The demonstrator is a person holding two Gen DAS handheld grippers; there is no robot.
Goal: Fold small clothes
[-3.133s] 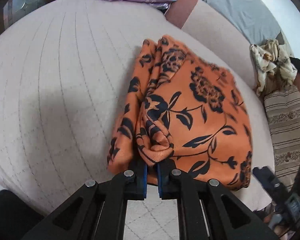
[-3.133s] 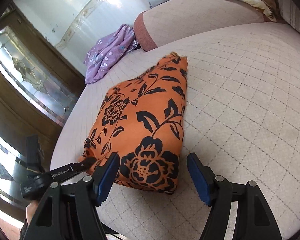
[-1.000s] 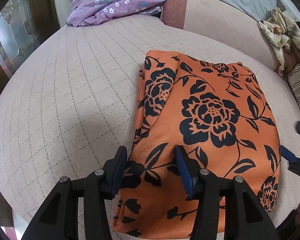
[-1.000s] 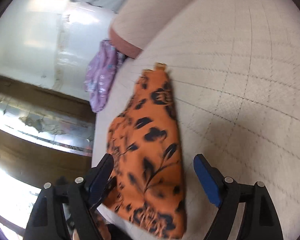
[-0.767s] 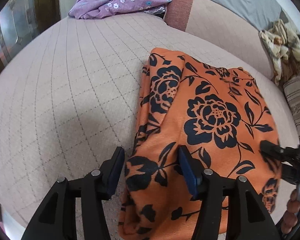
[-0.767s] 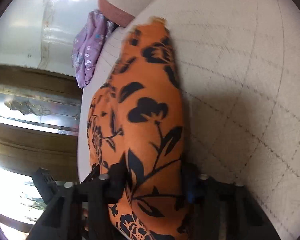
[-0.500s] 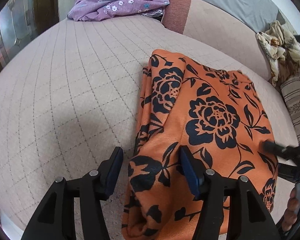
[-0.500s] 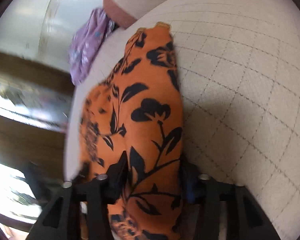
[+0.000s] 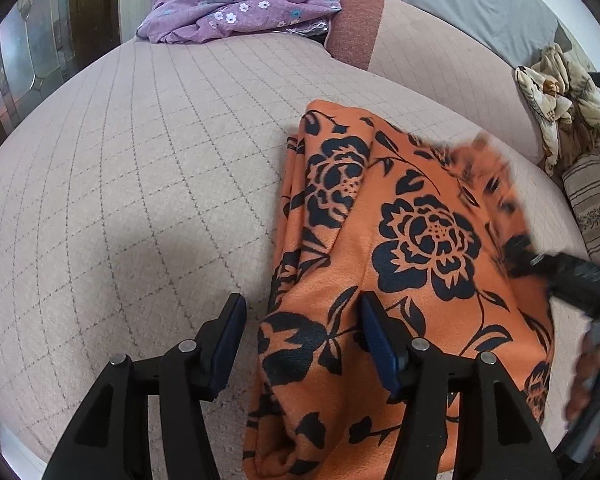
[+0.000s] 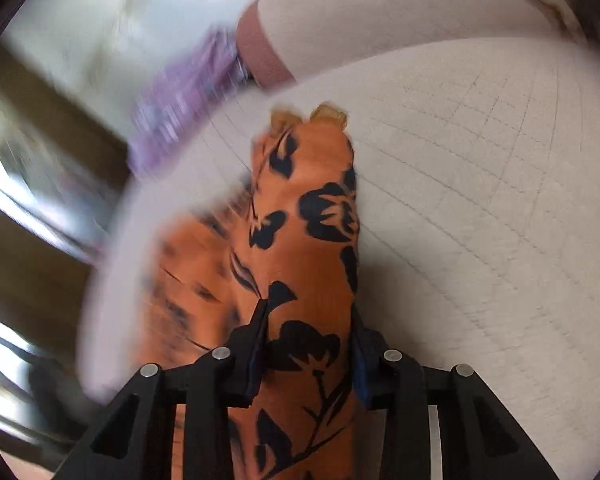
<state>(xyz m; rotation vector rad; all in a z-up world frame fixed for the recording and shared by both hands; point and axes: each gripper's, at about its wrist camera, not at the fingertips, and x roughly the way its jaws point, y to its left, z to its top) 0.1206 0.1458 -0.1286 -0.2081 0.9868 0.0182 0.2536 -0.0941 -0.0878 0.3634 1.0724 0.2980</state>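
Nearest the left wrist camera, the left gripper (image 9: 300,338) stands partly open over the near end of the one orange cloth with black flowers (image 9: 412,264); its right blue pad lies against the fabric while the left pad hangs clear above the bare cushion, so it grips nothing. In the right wrist view the right gripper (image 10: 306,346) has a raised ridge of the same cloth (image 10: 308,240) between its two fingers, jaws closing and both pads already against the fabric. The cloth lies folded on a pale quilted sofa seat (image 9: 140,168), and the right gripper also shows, blurred, at the cloth's right edge (image 9: 540,260) with a hand (image 9: 592,368) behind it. No container is in view. Farther off, one crumpled purple flowered garment (image 9: 236,8) lies at the back left of the seat beside a reddish cushion edge (image 9: 356,24). At the right, one cream patterned cloth (image 9: 556,92) is heaped near a striped cushion (image 9: 592,196), with a grey pillow (image 9: 480,4) behind.
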